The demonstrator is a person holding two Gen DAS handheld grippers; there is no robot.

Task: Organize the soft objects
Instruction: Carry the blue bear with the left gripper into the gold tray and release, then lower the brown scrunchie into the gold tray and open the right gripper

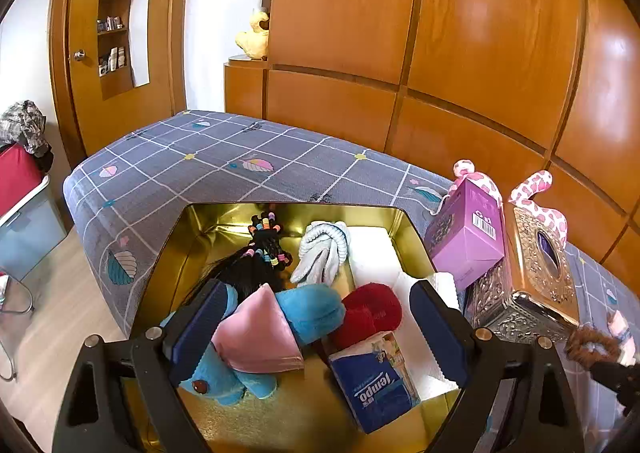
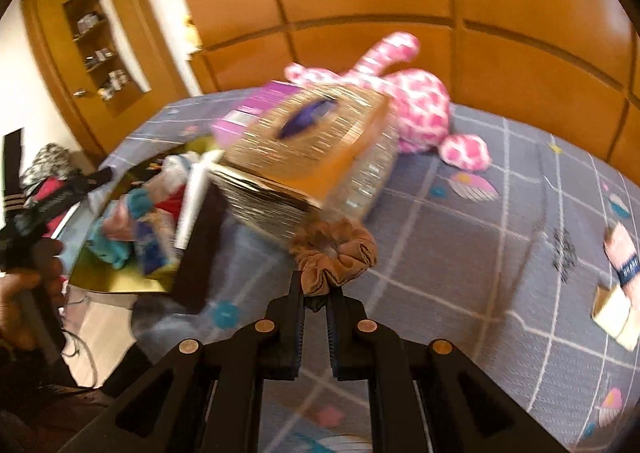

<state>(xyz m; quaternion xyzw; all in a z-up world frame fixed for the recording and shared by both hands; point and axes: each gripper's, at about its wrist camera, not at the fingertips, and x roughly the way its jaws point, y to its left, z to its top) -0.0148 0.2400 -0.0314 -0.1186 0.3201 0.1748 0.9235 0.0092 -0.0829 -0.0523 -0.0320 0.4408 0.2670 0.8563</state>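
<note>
Right gripper [image 2: 316, 299] clenched on brown scrunchie [image 2: 334, 253], carried above bed [image 2: 460, 253] just beside gold tin's [image 1: 168, 253] right edge; left gripper [image 1: 316, 329] released over tin; scrunchie light, limp, springy, non-fragile, best pinched through gathered fabric band.

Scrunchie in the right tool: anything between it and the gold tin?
Yes. The ornate tissue box stands between the scrunchie and the gold tin, with the tin's raised wall just behind it. The right tool likely has to lift over.
</note>
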